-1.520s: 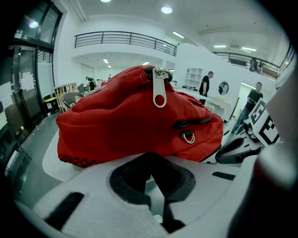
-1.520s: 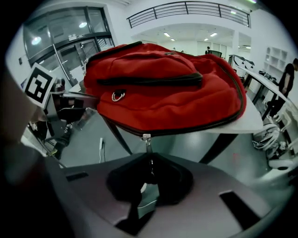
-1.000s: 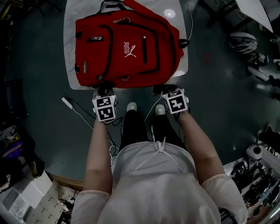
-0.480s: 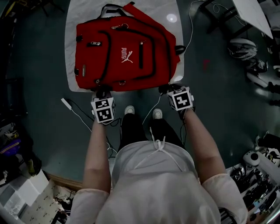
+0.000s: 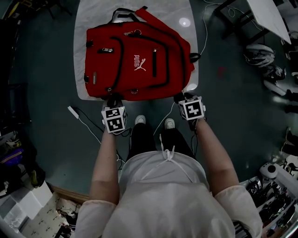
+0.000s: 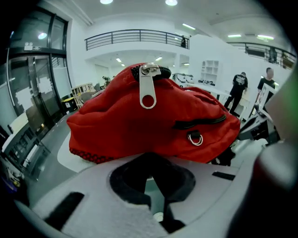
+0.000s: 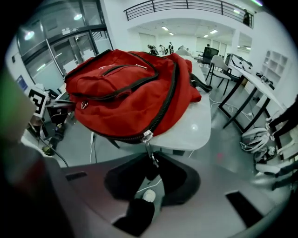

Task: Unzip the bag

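Red bag (image 5: 135, 60) flat on white counter (image 5: 179, 11). Left gripper (image 5: 113, 99) clenched on bag's near edge. Right gripper (image 5: 184, 97) clenched on zipper pull (image 7: 150, 155) at near right corner.

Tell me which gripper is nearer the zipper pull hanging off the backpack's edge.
Right. The right gripper clamps the zipper pull; the left gripper sits at another corner of the red backpack.

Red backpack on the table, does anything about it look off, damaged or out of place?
Nothing looks damaged or spilled. The red backpack lies flat on the white table, with its near edge seeming to hang slightly over the table's front. There the right hand-held gripper is shut on a zipper pull.
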Motion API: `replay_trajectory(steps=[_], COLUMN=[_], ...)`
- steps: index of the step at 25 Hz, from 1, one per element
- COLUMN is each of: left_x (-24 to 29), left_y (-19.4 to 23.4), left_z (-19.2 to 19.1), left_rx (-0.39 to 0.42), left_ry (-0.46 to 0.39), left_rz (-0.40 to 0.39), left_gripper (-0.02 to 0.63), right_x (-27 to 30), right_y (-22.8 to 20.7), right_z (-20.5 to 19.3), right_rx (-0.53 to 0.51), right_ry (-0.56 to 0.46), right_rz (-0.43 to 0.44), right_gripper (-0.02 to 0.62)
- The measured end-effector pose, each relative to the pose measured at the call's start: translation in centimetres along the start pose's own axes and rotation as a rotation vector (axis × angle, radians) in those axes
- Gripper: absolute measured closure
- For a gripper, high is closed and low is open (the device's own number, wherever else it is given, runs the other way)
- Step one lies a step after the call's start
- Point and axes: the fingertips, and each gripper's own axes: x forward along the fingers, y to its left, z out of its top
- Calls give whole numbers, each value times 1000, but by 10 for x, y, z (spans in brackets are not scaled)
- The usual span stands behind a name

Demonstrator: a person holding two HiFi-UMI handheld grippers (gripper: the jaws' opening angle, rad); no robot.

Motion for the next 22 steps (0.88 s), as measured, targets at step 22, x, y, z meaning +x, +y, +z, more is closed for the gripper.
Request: replay_trajectory(steps=[22], left_x=[-157], left_y=[-97], left_z=[197], left_rx=[13], left_ry=[-542], left_rz=[-329], left_gripper=[584], right_x=[-199], right_y=[65], right_z=[167], right_rx=[-17], right_ry=[-693], right_rz=[-10], right_gripper=[561])
